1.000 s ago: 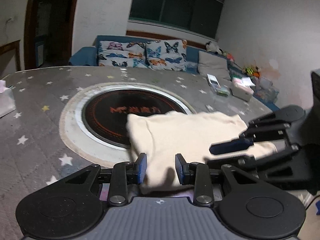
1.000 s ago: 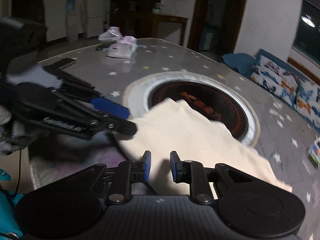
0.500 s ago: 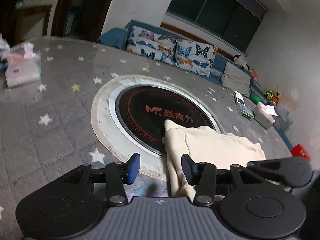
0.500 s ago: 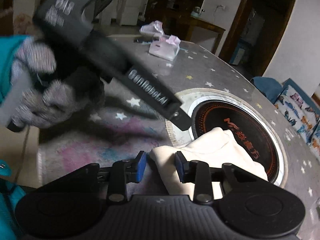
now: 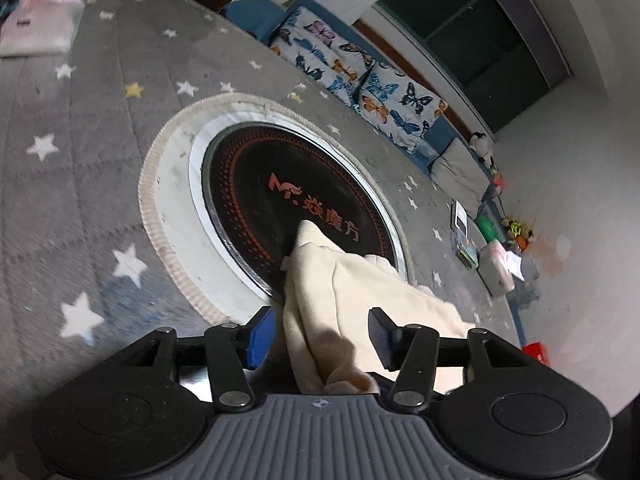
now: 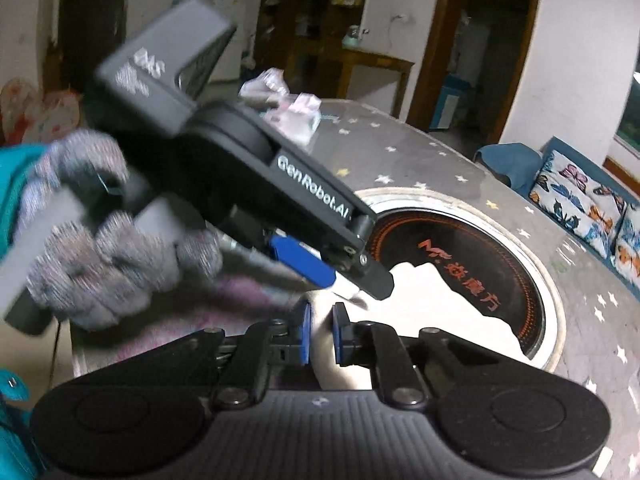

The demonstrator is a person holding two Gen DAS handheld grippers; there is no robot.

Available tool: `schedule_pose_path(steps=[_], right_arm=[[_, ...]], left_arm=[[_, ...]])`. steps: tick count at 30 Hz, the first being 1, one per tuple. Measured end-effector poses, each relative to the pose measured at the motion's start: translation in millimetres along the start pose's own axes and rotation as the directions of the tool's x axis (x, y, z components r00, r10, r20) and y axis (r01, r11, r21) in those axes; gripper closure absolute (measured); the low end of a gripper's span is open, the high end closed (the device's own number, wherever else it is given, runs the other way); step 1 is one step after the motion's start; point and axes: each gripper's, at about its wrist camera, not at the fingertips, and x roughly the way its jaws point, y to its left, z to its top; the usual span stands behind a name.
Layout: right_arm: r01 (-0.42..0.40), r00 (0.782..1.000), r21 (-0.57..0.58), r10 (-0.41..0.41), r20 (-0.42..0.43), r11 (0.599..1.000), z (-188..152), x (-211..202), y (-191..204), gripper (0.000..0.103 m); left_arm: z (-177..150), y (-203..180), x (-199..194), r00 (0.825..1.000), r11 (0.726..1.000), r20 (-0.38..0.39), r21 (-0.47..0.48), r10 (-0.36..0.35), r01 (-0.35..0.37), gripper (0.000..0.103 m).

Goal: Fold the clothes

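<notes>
The left gripper (image 5: 322, 334) is made of black plastic with a ridged grey top. 2 blue pads are fitted on its fingers (image 5: 260, 336). Silver screws are seen on the black links, and 2 round discs at 5 and 7 o'clock. In the right wrist view, "GenRobot.AI" is printed in white on its side. The right gripper (image 6: 322, 334) is built alike. A grey knitted glove (image 6: 100, 248) and a teal sleeve (image 6: 16, 184) are worn.

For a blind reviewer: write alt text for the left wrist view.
The left claw, open, straddles a folded cream garment on a grey star-patterned table cover. The garment's far tip overlaps a round black cooktop.
</notes>
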Motion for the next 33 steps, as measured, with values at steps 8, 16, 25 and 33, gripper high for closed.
schedule_pose_path(steps=[8, 16, 25, 33], right_arm=[[-0.015, 0.999, 0.066, 0.012, 0.051, 0.998, -2.3, -16.5, -11.3, 0.094], [-0.03, 0.998, 0.101, 0.024, 0.061, 0.994, -8.3, -18.7, -16.9, 0.093], [0.086, 0.994, 0.261, -0.101, 0.043, 0.962, -39.2, -46.1, -59.8, 0.088], [0.346, 0.934, 0.478, -0.347, -0.091, 0.807, -101.1, -67.8, -137.2, 0.076]], left_arm=[[2.7, 1.5, 18.6, 0.999, 0.991, -0.036, -0.136, -0.01, 0.005, 0.048], [2.3, 8.1, 32.0, 0.998, 0.978, -0.041, -0.204, -0.046, 0.037, 0.085], [-0.3, 3.8, 34.6, 0.999, 0.989, -0.033, -0.15, -0.02, 0.015, 0.086], [-2.5, -1.1, 35.1, 1.0, 0.994, -0.024, -0.109, 0.008, -0.01, 0.086]])
